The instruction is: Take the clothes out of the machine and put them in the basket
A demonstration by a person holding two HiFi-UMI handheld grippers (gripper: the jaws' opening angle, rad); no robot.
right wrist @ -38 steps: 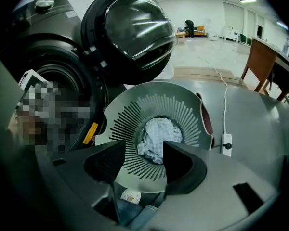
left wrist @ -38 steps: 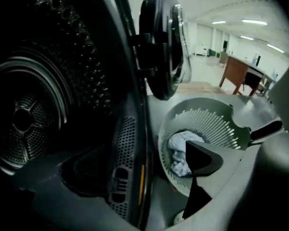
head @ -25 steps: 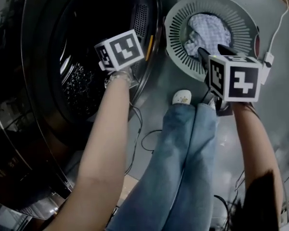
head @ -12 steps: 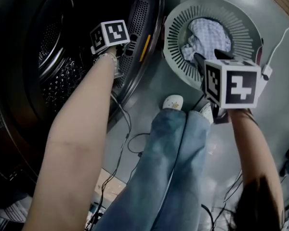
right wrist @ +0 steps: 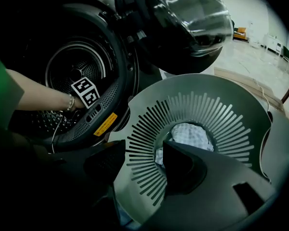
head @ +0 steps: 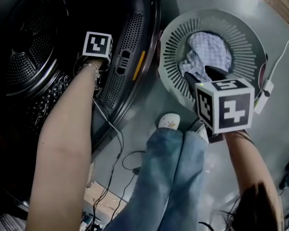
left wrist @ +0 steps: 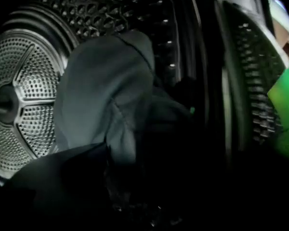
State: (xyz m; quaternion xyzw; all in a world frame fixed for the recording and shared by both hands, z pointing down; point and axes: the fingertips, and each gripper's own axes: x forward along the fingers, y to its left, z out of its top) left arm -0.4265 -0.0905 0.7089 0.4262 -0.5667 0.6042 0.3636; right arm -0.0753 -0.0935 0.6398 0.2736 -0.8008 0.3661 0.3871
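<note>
While the left gripper (head: 97, 46) reaches into the washing machine's drum (left wrist: 19, 95) at 10 o'clock, a dark grey garment (left wrist: 101, 90) hangs right before it. That view is too dark to tell whether its jaws have closed on the cloth.

The right gripper (right wrist: 142, 153) hovers over the slatted laundry basket (head: 241, 37) at 1 o'clock, jaws spread and empty.

A shallow pinch on one fold could let the garment slip. Trailing fabric might catch the door rim or drag on the floor between machine and basket.

Count:
- one drum
- one basket
- two grippers
- one grey garment inside the drum
- one checked cloth (head: 209, 49) already in the basket
</note>
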